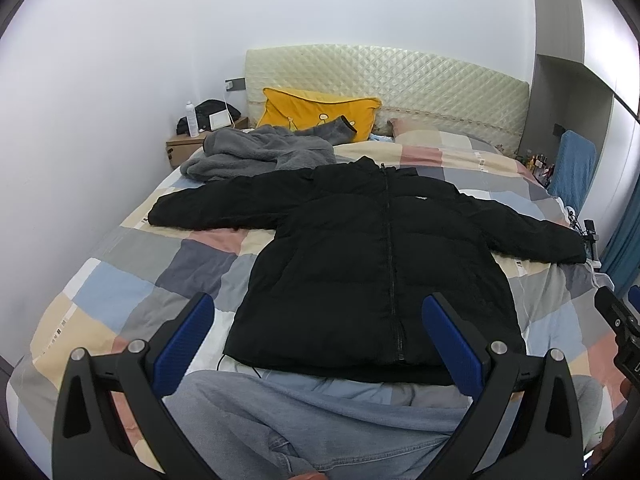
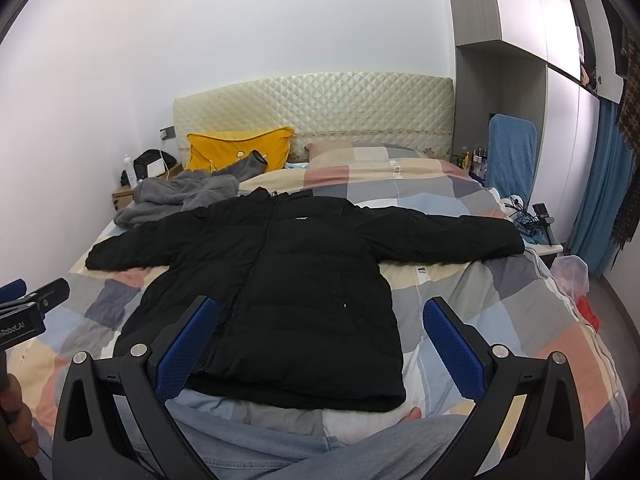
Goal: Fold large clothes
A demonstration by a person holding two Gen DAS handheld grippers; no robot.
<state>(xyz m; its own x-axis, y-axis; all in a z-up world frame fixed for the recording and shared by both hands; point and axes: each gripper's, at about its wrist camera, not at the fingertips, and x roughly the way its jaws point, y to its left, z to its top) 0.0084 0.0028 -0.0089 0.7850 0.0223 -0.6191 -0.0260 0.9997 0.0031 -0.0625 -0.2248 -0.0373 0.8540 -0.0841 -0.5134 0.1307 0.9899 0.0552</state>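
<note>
Black jacket [image 1: 360, 264] is laid flat on bed [image 1: 120, 288], unfolded; left tool [image 1: 316, 320] and right tool [image 2: 320, 322] are held apart, empty. A sleeve should be gripped next.

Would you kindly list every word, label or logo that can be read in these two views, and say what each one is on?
"Robot.AI", its start cut off by the picture edge: on the body of the left tongs, seen in the right wrist view.
Small white chest logo on the black puffer jacket: too small to read.
Printed white tags on the patchwork duvet: blurred, unreadable.
Bottles beside the headboard: labels too small to read.
</note>
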